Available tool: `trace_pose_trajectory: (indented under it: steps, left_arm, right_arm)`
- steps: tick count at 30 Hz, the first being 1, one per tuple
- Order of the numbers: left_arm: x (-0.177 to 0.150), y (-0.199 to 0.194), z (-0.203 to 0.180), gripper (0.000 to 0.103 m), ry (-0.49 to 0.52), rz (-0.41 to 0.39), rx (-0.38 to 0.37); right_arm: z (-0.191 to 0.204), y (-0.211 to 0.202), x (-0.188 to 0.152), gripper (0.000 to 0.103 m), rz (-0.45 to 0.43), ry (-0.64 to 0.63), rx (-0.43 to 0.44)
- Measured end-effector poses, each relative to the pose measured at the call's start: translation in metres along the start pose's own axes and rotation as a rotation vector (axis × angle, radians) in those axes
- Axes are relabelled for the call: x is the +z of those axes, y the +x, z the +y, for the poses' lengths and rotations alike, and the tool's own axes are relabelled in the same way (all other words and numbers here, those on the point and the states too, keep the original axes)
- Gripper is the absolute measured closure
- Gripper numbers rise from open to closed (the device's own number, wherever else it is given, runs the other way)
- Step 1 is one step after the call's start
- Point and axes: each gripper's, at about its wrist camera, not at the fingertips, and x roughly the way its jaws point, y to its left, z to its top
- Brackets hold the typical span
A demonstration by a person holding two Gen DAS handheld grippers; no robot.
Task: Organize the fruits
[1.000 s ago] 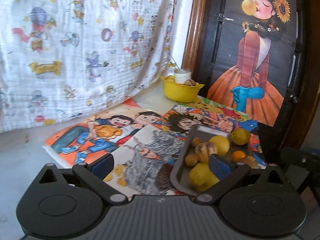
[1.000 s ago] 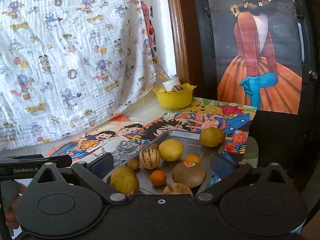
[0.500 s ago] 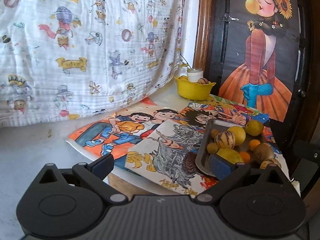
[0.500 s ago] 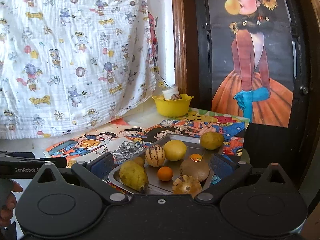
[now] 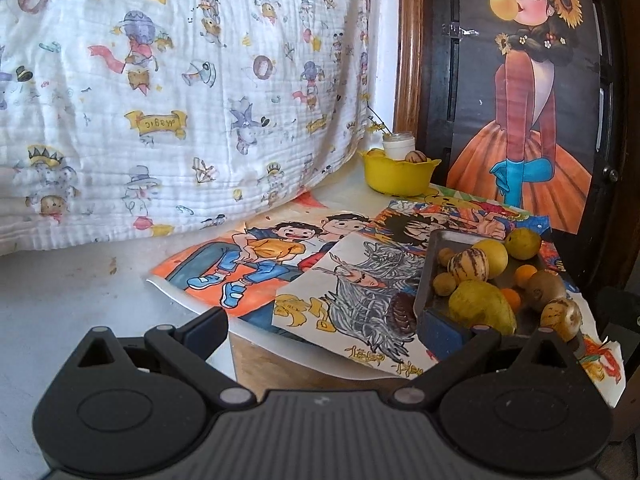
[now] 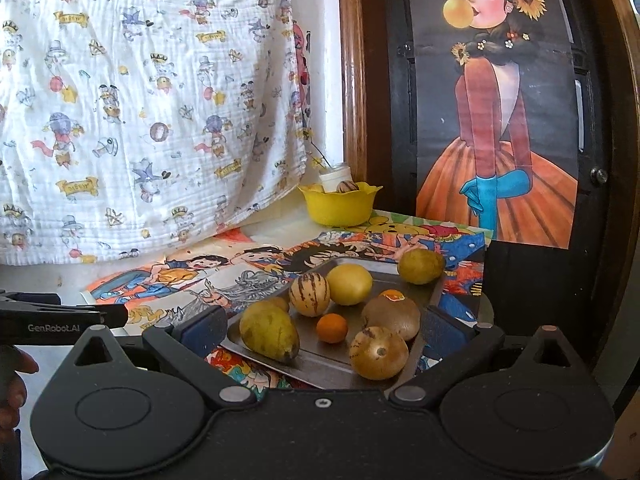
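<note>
A metal tray (image 6: 404, 267) (image 5: 444, 238) on the table's near right holds several fruits: a yellow-green pear (image 6: 270, 330) (image 5: 482, 307), two striped melons (image 6: 309, 294) (image 6: 378, 353), a lemon (image 6: 349, 284), a kiwi (image 6: 391, 315), a small orange (image 6: 332, 328) and a greenish round fruit (image 6: 421, 266). A yellow bowl (image 6: 340, 205) (image 5: 398, 176) at the back holds another striped fruit and a white jar. My right gripper (image 6: 324, 330) is open in front of the tray. My left gripper (image 5: 324, 330) is open too, off the table's near edge, left of the tray.
Cartoon drawings (image 5: 264, 268) cover the table under the tray. A printed white cloth (image 5: 180, 92) hangs behind on the left. A poster of a girl (image 6: 500, 120) on a dark door stands at the right. A hand (image 6: 16, 376) holds the left gripper at the far left.
Both grippers have pulled back and up from the table. The tray and fruits look smaller and farther; the table's front edge now shows in the left wrist view.
</note>
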Motion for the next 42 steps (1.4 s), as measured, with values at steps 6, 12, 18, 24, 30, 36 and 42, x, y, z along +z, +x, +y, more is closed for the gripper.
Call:
trace_pose_trajectory:
  steps: [6,12,18,24,30,36,42]
  left_arm:
    - [-0.004,0.003,-0.002,0.0,0.017,0.005,-0.003]
    - [-0.007,0.006,-0.004,0.0,0.031,0.012,-0.001]
    - [-0.009,0.008,-0.005,0.0,0.039,0.018,0.0]
    - [-0.01,0.01,-0.005,0.0,0.041,0.022,0.001]
    - [-0.012,0.011,-0.004,0.0,0.044,0.025,0.002]
    - [-0.012,0.011,-0.004,0.0,0.043,0.025,0.003]
    - [-0.012,0.011,-0.004,0.0,0.044,0.026,0.003]
  right_arm:
    - [-0.001,0.004,-0.005,0.001,0.014,0.013,0.0]
    - [-0.003,0.007,-0.009,0.001,0.025,0.022,-0.003]
    - [-0.004,0.009,-0.013,0.001,0.032,0.025,-0.008]
    - [-0.005,0.011,-0.015,0.001,0.039,0.03,-0.008]
    - [-0.005,0.012,-0.017,0.001,0.049,0.033,-0.004]
    - [-0.005,0.012,-0.018,0.001,0.053,0.037,-0.004]
    - [-0.005,0.013,-0.019,0.001,0.055,0.036,-0.002]
